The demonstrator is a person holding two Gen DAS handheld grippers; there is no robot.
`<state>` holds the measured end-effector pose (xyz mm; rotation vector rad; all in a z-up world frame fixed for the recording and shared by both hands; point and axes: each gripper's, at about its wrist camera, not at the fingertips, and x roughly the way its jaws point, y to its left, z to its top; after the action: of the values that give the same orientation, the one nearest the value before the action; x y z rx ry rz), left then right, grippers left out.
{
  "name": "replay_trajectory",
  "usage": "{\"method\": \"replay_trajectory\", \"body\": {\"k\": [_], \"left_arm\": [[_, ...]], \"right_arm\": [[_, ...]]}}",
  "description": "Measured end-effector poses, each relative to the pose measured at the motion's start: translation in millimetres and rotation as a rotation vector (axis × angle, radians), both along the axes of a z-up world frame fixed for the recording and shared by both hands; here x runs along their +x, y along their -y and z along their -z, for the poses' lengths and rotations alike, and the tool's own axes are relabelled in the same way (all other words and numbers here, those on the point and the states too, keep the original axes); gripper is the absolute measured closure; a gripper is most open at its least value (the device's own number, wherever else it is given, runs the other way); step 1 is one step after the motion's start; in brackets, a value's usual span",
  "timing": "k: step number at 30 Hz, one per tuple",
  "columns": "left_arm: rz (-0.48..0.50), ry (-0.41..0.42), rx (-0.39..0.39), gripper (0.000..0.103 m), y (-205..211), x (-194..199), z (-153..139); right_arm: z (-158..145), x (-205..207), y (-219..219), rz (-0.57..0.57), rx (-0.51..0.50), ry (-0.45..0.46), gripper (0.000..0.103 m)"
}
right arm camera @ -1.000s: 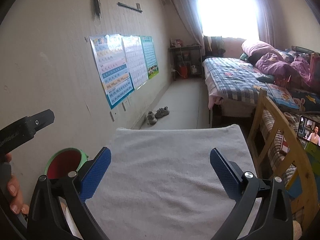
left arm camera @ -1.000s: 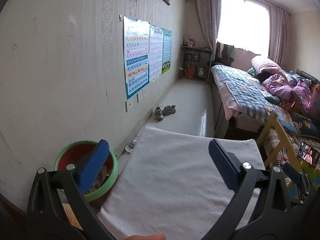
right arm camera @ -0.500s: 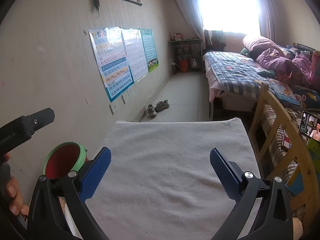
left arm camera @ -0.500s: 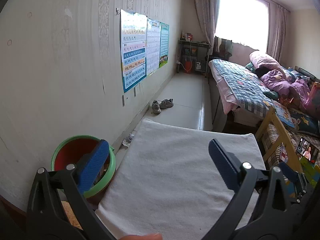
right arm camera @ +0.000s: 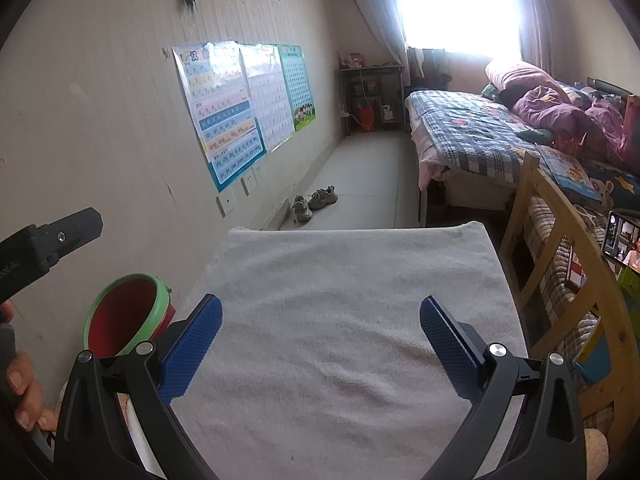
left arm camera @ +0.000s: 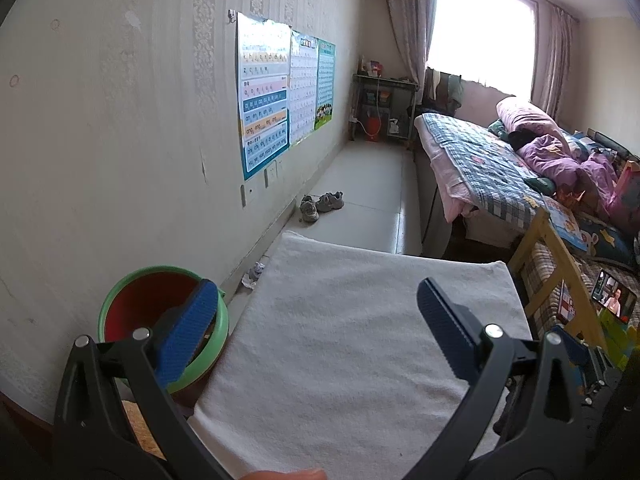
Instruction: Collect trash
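A red bin with a green rim [left arm camera: 148, 300] stands on the floor at the left of a table covered by a white towel [left arm camera: 360, 320]; it also shows in the right wrist view [right arm camera: 124, 312]. A small crumpled piece of paper [left arm camera: 254, 274] lies on the floor by the wall, beyond the bin. My left gripper [left arm camera: 316, 320] is open and empty above the towel's left side. My right gripper [right arm camera: 320, 332] is open and empty above the towel. The left gripper's body [right arm camera: 44, 240] shows at the left of the right wrist view.
A wall with posters [left arm camera: 264, 96] runs along the left. A pair of shoes [left arm camera: 320, 204] lies on the floor. A bed [left arm camera: 480, 160] and a wooden chair frame [right arm camera: 560, 248] stand at the right. A phone screen [left arm camera: 614, 300] glows at the far right.
Both grippers have tilted slightly, so the towel and bin sit a little lower in view. Both stay open and empty.
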<state>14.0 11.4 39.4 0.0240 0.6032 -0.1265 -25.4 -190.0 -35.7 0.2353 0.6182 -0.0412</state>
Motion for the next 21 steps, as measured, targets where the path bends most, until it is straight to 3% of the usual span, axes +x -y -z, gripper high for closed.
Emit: {"method": "replay_trajectory", "body": {"k": [21], "left_arm": [[0.0,-0.031,0.004,0.005,1.5,6.8,8.3]], "right_arm": [[17.5,9.8,6.1,0.01,0.011,-0.055,0.007]]}}
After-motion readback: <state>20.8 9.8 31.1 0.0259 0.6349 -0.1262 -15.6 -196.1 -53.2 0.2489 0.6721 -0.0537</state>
